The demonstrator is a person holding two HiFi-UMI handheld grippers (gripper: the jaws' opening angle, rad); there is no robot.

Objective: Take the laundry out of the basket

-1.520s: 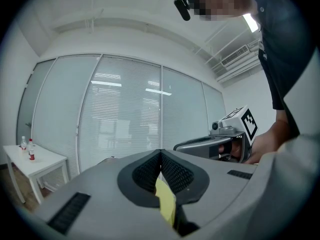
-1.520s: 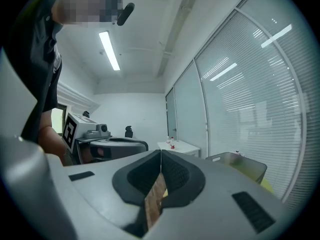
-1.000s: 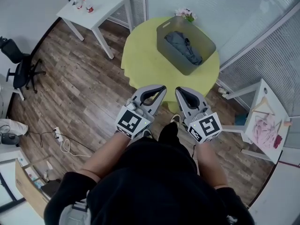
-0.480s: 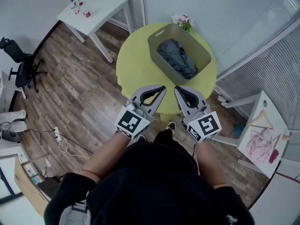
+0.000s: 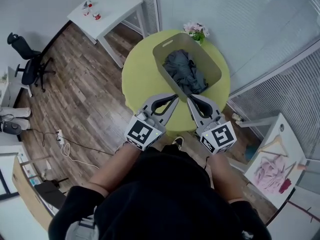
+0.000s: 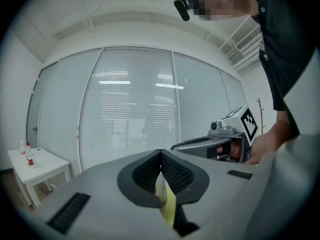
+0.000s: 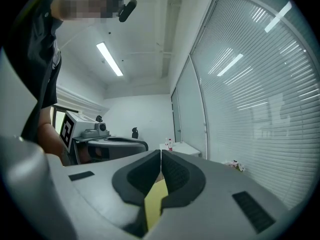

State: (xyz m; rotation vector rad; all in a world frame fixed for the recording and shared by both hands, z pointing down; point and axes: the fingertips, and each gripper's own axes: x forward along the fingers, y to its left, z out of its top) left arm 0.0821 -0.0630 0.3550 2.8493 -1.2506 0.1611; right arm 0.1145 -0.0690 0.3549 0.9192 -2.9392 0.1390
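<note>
The left gripper (image 5: 174, 96) and the right gripper (image 5: 190, 96) are held side by side in front of the person, tips close together and pointing away from the body. In the left gripper view the two dark ribbed pads (image 6: 172, 171) meet at a single seam with nothing caught between them; only a sliver of the yellow-green tabletop (image 5: 138, 79) shows below. The right gripper view shows the same: jaws pressed fully together and empty, with the tabletop colour showing under the seam.

Just ahead of both tips stands the grey basket (image 5: 212, 67), set at an angle on the round tabletop, its near end right in front of the right gripper's tip. From the head view, whether that tip touches the rim cannot be told. The laundry (image 5: 183, 72), a crumpled dark grey bundle, lies inside the basket, beyond both grippers and untouched. The left gripper's tip hangs over the near part of the tabletop, just to the left of the basket's near corner.

Past the basket's far end, a small bunch of flowers (image 5: 196, 30) sits at the tabletop's edge. Far off to the left of the left gripper stands a white side table (image 5: 114, 8) with small bottles (image 5: 93, 12). Off to the right of the right gripper, pink cloth (image 5: 270, 166) lies on a white surface.
</note>
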